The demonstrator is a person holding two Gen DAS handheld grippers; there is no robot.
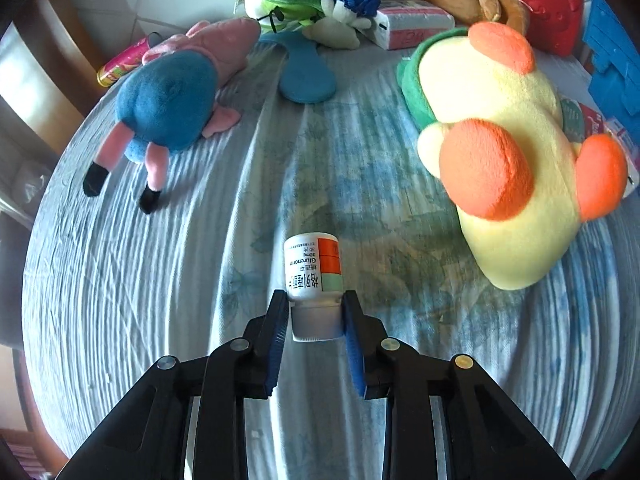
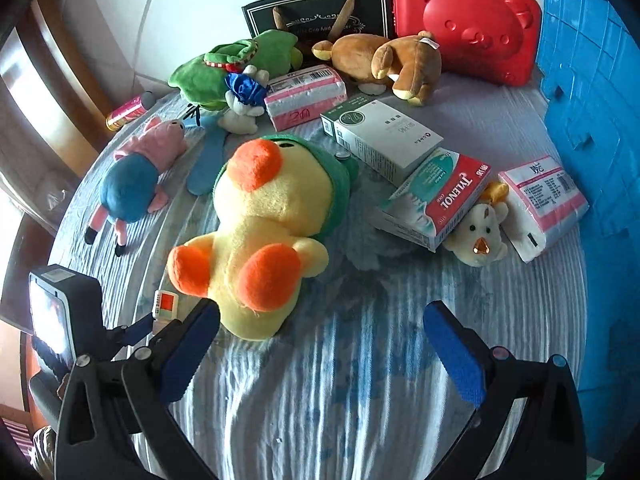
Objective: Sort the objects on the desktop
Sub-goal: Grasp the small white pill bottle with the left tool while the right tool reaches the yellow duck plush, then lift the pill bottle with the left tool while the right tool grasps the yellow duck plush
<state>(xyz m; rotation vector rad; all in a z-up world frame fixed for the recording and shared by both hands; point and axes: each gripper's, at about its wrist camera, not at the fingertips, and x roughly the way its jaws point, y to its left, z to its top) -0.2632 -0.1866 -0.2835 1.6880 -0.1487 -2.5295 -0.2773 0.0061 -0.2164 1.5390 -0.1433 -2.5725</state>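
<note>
A small white medicine bottle (image 1: 313,276) with an orange and green label hangs upside down above the blue-patterned cloth. My left gripper (image 1: 314,300) is shut on its white cap. From the right wrist view the same bottle (image 2: 165,304) shows at the far left in the left gripper (image 2: 150,322). My right gripper (image 2: 320,312) stands open over the cloth, holding nothing, its left finger close to the foot of a yellow duck plush (image 2: 260,228). That yellow duck plush (image 1: 508,148) lies to the right of the bottle.
A pink and blue pig plush (image 2: 132,176), green frog plush (image 2: 232,64), brown bear plush (image 2: 384,64), small white chick (image 2: 478,236), medicine boxes (image 2: 432,196), tissue packs (image 2: 306,96), a blue brush (image 1: 304,72) and a can (image 1: 120,64) lie about. A red case (image 2: 468,24) and blue crate (image 2: 592,100) stand at the back right.
</note>
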